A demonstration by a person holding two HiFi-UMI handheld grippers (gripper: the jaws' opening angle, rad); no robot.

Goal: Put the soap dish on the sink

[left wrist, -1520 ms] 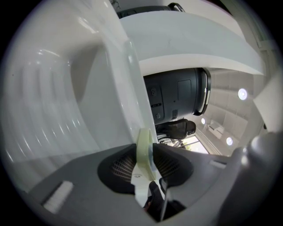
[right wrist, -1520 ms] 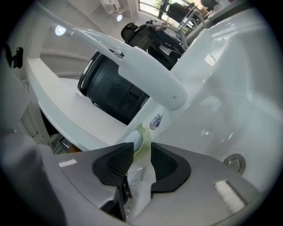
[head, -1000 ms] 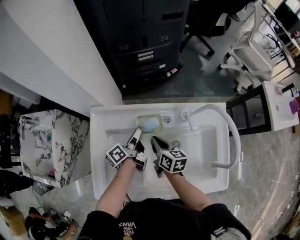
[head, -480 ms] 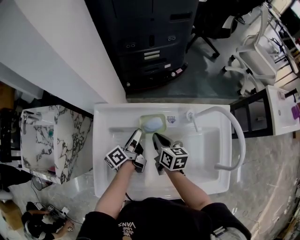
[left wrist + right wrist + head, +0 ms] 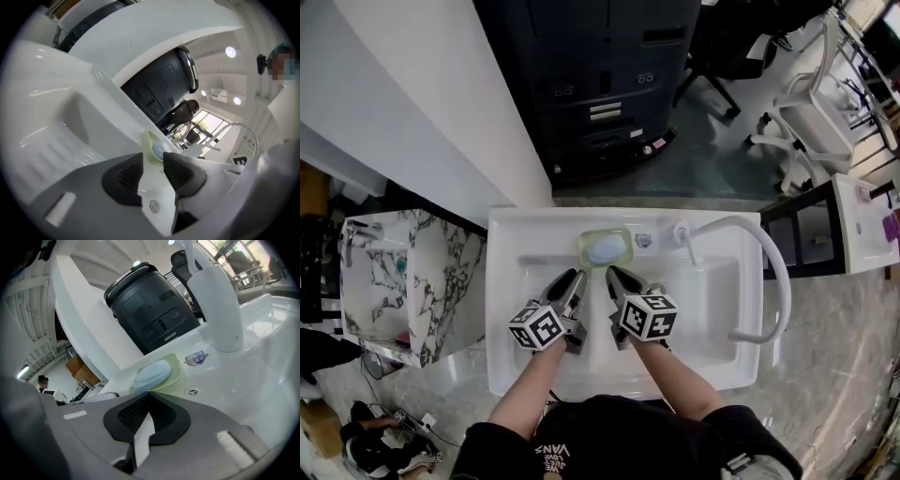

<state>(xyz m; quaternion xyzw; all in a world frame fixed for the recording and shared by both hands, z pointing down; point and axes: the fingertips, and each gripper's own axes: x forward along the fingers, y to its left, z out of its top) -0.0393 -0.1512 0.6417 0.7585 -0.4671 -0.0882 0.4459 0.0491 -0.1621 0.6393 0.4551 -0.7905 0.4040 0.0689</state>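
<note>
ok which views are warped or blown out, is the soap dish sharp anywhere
Both gripper views: heavy fisheye, dark corners. Left gripper view: tilted, windows blown out, foreground soft. Right gripper view: soap dish fairly sharp. Head view: even light, edges bowed.

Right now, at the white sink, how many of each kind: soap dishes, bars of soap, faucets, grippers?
soap dish: 1
bar of soap: 1
faucet: 1
grippers: 2, the left gripper (jaws have just been opening, nothing between them) and the right gripper
total: 5
</note>
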